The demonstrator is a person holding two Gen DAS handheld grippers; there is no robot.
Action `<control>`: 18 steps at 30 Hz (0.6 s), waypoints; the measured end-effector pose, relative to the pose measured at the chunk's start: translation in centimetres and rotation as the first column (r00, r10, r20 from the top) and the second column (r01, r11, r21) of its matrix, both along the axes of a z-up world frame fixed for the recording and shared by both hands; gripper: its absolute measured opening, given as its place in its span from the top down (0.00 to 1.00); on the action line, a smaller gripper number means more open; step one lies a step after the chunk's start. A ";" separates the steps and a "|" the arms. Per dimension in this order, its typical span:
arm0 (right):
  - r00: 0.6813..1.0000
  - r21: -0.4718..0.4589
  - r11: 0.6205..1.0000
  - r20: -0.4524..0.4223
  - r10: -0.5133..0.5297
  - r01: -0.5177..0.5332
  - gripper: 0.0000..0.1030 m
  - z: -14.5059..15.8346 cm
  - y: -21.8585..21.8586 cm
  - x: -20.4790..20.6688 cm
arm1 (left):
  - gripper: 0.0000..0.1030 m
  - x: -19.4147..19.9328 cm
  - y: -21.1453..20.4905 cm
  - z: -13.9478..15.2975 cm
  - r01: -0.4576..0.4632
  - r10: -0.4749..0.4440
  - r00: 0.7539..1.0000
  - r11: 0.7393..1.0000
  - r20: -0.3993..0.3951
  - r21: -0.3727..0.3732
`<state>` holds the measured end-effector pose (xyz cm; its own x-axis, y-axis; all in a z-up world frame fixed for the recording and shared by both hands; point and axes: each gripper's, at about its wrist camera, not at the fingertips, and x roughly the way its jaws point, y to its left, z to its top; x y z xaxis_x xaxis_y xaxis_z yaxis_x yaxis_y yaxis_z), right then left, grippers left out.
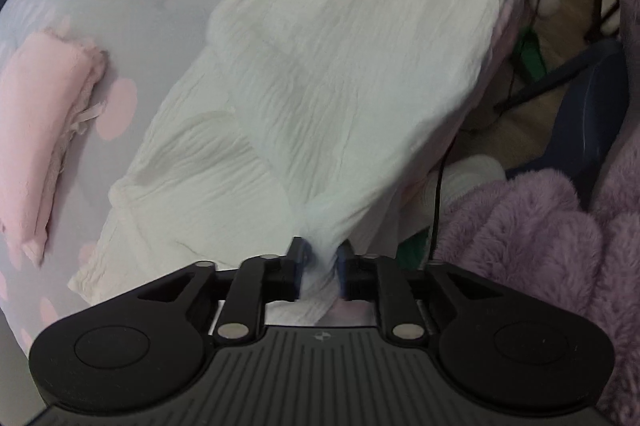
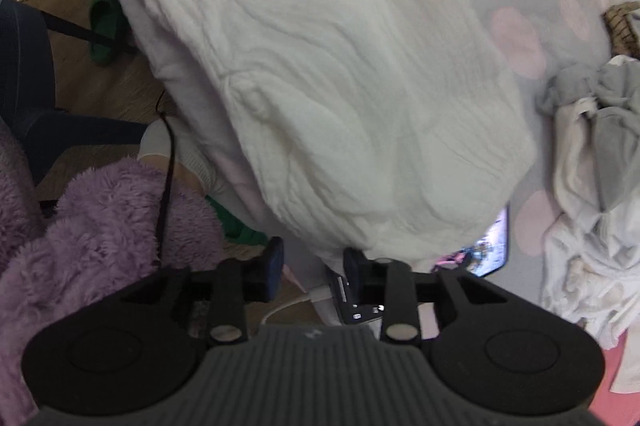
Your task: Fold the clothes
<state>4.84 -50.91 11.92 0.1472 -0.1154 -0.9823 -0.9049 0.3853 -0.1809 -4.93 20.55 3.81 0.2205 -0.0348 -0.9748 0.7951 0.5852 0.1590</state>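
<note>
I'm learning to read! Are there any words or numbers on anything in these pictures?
No words or numbers can be read here.
gripper body: a tiny white emblem, no letters.
phone: lit screen with colourful pictures, too blurred to read.
white garment: plain crinkled cloth, no label showing.

A home bedroom: spotted bedsheet (image 1: 120, 5), laundry pile (image 2: 592, 185), green slipper (image 2: 105, 25).

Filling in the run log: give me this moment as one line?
left gripper: jaws shut on white garment | right gripper: jaws open | garment on bed
</note>
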 end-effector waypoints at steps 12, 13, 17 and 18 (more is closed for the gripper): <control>0.942 0.185 0.981 0.315 -0.116 0.059 0.54 6.6 5.8 3.8 | 0.55 6.2 5.4 2.9 -0.405 0.439 0.887 0.888 0.142 -0.217; 0.936 0.197 0.979 0.332 -0.118 0.054 0.51 6.9 6.6 4.1 | 0.55 7.1 5.9 2.3 -0.445 0.478 0.865 0.871 0.152 -0.208; 0.929 0.222 0.975 0.355 -0.103 0.023 0.46 6.6 10.0 4.7 | 0.54 10.3 7.4 -0.1 -0.505 0.539 0.822 0.839 0.183 -0.202; 0.933 0.217 0.976 0.350 -0.087 0.010 0.46 6.0 10.7 4.8 | 0.54 10.9 7.6 -0.8 -0.512 0.543 0.821 0.837 0.178 -0.195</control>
<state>9.68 -40.23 17.90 0.4907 0.0694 -0.8685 -0.7746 0.4911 -0.3984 5.97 28.15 3.02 0.4468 0.0236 -0.8943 0.3127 0.9325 0.1808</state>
